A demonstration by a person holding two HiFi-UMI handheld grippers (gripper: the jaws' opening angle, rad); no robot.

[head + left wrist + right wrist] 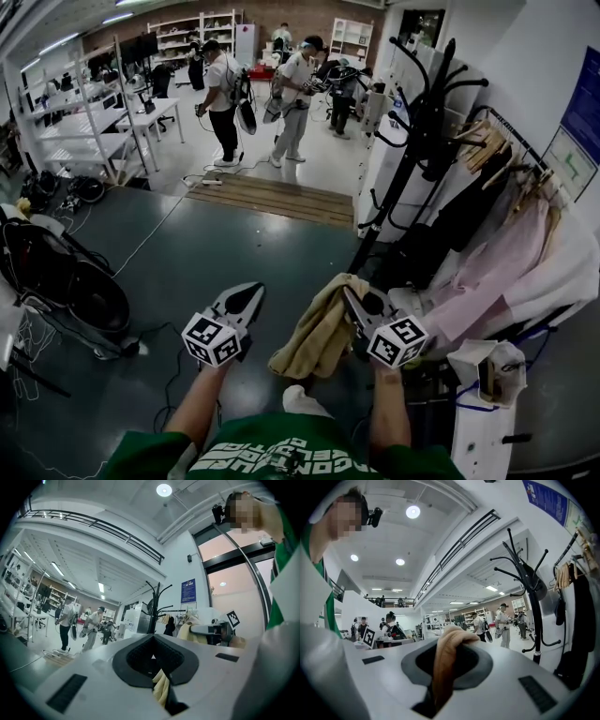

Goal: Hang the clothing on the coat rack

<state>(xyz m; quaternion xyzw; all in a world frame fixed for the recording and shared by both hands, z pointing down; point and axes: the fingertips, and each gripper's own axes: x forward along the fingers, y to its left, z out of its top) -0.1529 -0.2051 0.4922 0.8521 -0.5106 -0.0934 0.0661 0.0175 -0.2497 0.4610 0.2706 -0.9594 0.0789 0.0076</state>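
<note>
A tan garment [317, 336] hangs from my right gripper [350, 294], which is shut on its top fold. In the right gripper view the cloth [443, 667] drapes over the closed jaws and down the middle. The black coat rack [427, 122] stands ahead and to the right, with its hooks bare; it also shows in the right gripper view [533, 590]. My left gripper [254, 290] is beside the garment on its left, apart from it, with jaws shut. In its own view a sliver of tan cloth [162, 686] shows in the slit below the closed jaw tips [152, 638].
A clothes rail with pink and white garments [511, 253] stands right of the rack. A white stand [483, 394] is at lower right. Black bags [56, 277] and cables lie on the floor at left. People [295, 94] stand far ahead near white shelving.
</note>
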